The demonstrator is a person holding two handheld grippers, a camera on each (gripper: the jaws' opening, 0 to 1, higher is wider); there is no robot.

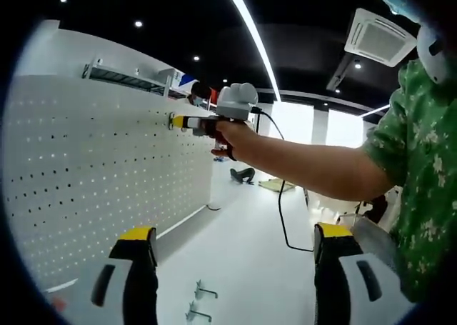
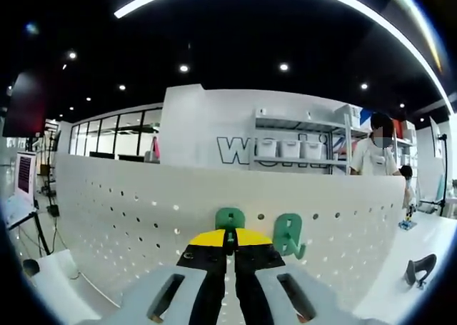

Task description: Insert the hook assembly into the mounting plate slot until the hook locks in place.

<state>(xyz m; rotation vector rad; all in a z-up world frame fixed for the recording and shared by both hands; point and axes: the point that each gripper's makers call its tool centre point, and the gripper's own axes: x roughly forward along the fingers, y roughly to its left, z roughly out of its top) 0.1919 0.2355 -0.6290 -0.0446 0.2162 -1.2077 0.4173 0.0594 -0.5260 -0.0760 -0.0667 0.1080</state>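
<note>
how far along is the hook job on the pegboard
One green plastic hook already hangs on the white perforated pegboard. In hand: the right tongs, shut on a second green hook, hold it against the board. Whether it has locked cannot be told. Left: more metal hooks lie on the table between the open left tongs.

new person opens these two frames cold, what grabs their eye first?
The big white pegboard standing upright across both views. In the right gripper view, the right gripper is shut on a green hook at the board, with a second green hook already hanging just beside it. In the left gripper view, the left gripper is open over a white table with small metal hooks lying on it.
</note>
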